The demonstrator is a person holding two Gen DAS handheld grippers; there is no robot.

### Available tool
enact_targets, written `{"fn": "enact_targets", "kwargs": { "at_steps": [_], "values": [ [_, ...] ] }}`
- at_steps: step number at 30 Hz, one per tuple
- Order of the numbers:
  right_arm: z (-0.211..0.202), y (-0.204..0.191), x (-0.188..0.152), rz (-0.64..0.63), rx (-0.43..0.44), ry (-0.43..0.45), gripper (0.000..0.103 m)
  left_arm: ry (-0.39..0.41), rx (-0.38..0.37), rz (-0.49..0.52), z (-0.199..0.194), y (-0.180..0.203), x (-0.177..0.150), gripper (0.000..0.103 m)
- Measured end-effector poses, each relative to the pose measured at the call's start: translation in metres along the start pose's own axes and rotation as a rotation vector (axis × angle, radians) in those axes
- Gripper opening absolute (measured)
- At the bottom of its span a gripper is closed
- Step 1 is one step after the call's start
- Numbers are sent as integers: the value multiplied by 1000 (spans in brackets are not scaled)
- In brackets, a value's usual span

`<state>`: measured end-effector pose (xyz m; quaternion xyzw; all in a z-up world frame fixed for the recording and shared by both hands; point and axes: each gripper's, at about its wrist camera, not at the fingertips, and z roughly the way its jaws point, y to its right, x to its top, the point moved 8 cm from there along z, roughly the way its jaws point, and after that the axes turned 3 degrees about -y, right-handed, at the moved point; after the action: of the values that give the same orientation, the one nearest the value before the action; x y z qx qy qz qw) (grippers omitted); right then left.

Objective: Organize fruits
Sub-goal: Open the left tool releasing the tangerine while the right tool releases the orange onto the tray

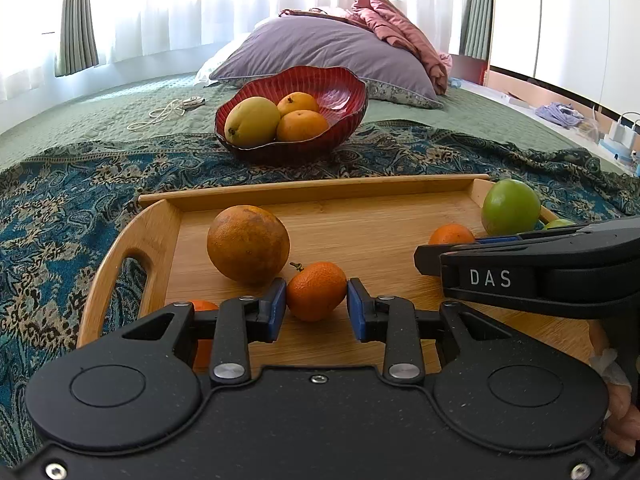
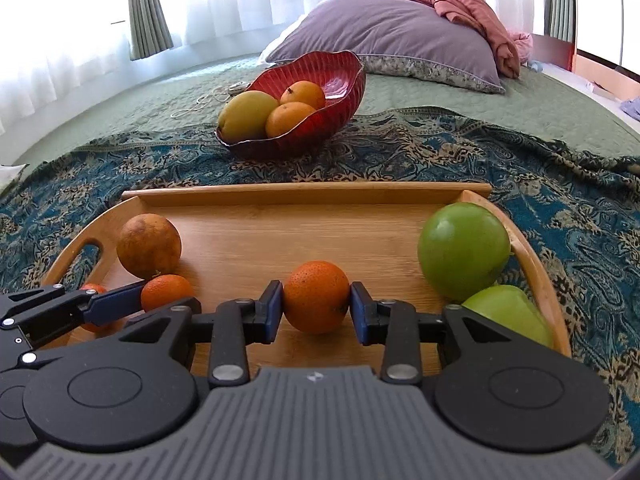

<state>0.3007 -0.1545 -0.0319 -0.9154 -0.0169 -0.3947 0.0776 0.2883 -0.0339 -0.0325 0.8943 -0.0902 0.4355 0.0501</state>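
A wooden tray (image 1: 360, 188) (image 2: 304, 192) lies on a patterned cloth. My left gripper (image 1: 316, 304) is shut on a small mandarin (image 1: 316, 290), which also shows in the right wrist view (image 2: 166, 290). My right gripper (image 2: 317, 306) is shut on another mandarin (image 2: 316, 296), partly seen in the left wrist view (image 1: 450, 234). A large mottled orange (image 1: 248, 244) (image 2: 149, 245) sits at the tray's left. Two green apples (image 2: 464, 250) (image 2: 508, 312) sit at its right. A third mandarin (image 1: 202, 306) lies under my left fingers. A red bowl (image 1: 344, 88) (image 2: 340, 68) behind holds a mango (image 1: 252, 121) and two oranges.
The tray and bowl rest on a blue patterned cloth (image 1: 60, 216) spread over a green bedspread (image 1: 100, 112). A purple pillow (image 1: 320, 48) and pink blanket (image 1: 396, 24) lie behind the bowl. A white cable (image 1: 168, 112) lies to the bowl's left.
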Motion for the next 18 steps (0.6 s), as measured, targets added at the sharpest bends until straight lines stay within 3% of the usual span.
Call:
{"fn": "enact_targets", "kwargs": {
  "at_steps": [8, 12, 14, 18],
  "values": [
    [-2, 1, 1, 29, 17, 0, 44, -3, 2, 0, -3, 1, 0, 32],
    [-11, 2, 1, 50, 44, 18, 49, 11, -5, 14, -11, 2, 1, 43],
    [-16, 3, 2, 52, 48, 32, 58, 12, -8, 25, -16, 3, 2, 45],
    [-34, 3, 5, 42, 64, 75, 61, 22, -7, 29, -27, 3, 1, 54]
  ]
}}
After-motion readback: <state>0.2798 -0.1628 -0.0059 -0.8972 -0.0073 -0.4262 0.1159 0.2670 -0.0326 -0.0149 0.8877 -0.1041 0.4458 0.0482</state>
